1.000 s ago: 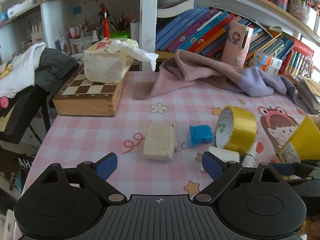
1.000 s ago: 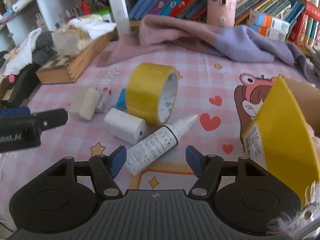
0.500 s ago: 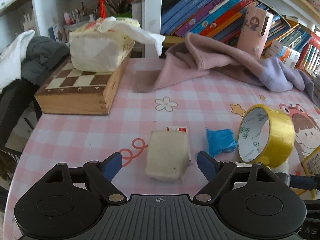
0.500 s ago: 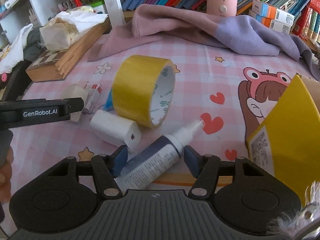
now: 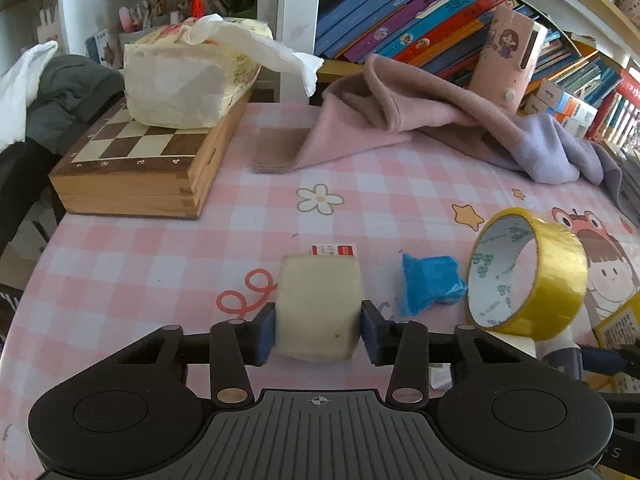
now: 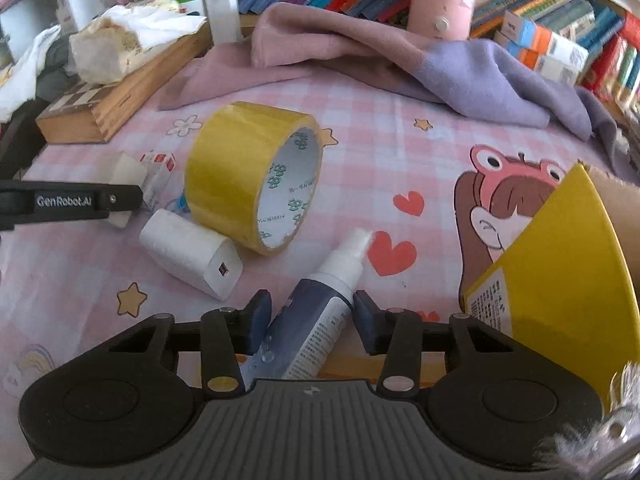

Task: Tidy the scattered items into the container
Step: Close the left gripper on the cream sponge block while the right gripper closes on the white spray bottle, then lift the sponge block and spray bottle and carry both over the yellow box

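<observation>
Two grasps are closing at once: the left gripper (image 5: 318, 322) clamps the cream block (image 5: 318, 308) left of the yellow tape roll (image 6: 256, 176), while the right gripper (image 6: 312, 320) pinches the spray bottle (image 6: 320, 312) in front of it. Next, I judge, lift both toward the yellow container (image 6: 560, 280) to its right.

Both the left gripper (image 5: 318, 326) and right gripper (image 6: 310, 320) angle downward, fingers closing.

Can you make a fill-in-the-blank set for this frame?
1. The left gripper is closing on the cream ____.
2. The right gripper is closing around the spray ____.
3. The tape roll is coloured ____.
4. The tissue pack sits on a wooden ____.

Missing: block; bottle; yellow; chessboard
</observation>
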Demonstrator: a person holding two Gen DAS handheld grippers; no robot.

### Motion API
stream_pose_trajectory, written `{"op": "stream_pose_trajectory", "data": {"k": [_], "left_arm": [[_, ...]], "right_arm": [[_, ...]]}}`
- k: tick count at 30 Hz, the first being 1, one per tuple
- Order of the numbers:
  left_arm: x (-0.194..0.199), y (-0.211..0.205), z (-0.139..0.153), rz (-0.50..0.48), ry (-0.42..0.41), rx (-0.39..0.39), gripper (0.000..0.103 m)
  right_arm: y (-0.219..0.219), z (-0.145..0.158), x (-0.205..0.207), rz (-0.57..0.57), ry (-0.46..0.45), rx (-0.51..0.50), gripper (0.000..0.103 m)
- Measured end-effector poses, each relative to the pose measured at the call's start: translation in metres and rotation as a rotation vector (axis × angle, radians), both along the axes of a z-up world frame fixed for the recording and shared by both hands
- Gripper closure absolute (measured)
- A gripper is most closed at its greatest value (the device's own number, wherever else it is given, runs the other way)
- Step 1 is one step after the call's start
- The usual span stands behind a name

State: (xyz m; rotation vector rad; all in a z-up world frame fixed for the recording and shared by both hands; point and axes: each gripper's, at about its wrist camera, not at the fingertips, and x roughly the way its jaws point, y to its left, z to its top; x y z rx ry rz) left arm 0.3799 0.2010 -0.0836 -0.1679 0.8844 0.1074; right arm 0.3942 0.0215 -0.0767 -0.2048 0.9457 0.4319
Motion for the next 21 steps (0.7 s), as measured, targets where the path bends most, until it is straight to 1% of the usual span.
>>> {"op": "stream_pose_trajectory", "data": {"k": [2,5,7,10,11,14,16,17,18,20,21], "left_arm": [[-0.008,0.0,0.007,-0.005,-0.005,-0.018,0.066],[-0.025,-0.002,0.019,-0.029,-0.019,-0.025,0.068],[-0.04,-0.002,0.026,-0.031,-0.025,-0.035,0.068],[-0.057,0.0,0.029,-0.01,-0.022,-0.065,0.068],[-0.062,0.0,0.03,-0.002,-0.015,-0.076,0.068],[-0.077,-0.001,0.033,0.017,-0.006,-0.097,0.068],[-0.086,-0.002,0.035,0.028,-0.009,-0.113,0.068],[-0.09,-0.003,0.036,0.031,-0.01,-0.123,0.068],[-0.093,-0.003,0.037,0.033,-0.012,-0.131,0.068],[-0.098,-0.006,0.039,0.035,-0.014,-0.15,0.069],[-0.1,-0.006,0.04,0.035,-0.014,-0.158,0.069]], "right_arm": [[0.001,0.0,-0.004,0.037,-0.015,-0.007,0.065],[0.003,0.003,-0.011,0.096,-0.013,-0.009,0.068],[0.005,0.004,-0.018,0.136,-0.019,-0.024,0.068],[0.007,0.002,-0.027,0.162,-0.025,-0.054,0.068],[0.008,0.002,-0.029,0.164,-0.032,-0.062,0.068],[0.008,0.001,-0.034,0.156,-0.035,-0.089,0.06],[0.005,0.0,-0.035,0.146,-0.022,-0.083,0.059],[0.003,-0.001,-0.035,0.137,-0.01,-0.076,0.061],[0.0,-0.001,-0.035,0.124,0.0,-0.06,0.061],[-0.003,-0.002,-0.032,0.106,0.03,-0.017,0.069],[-0.003,-0.002,-0.032,0.107,0.032,-0.012,0.07]]}}
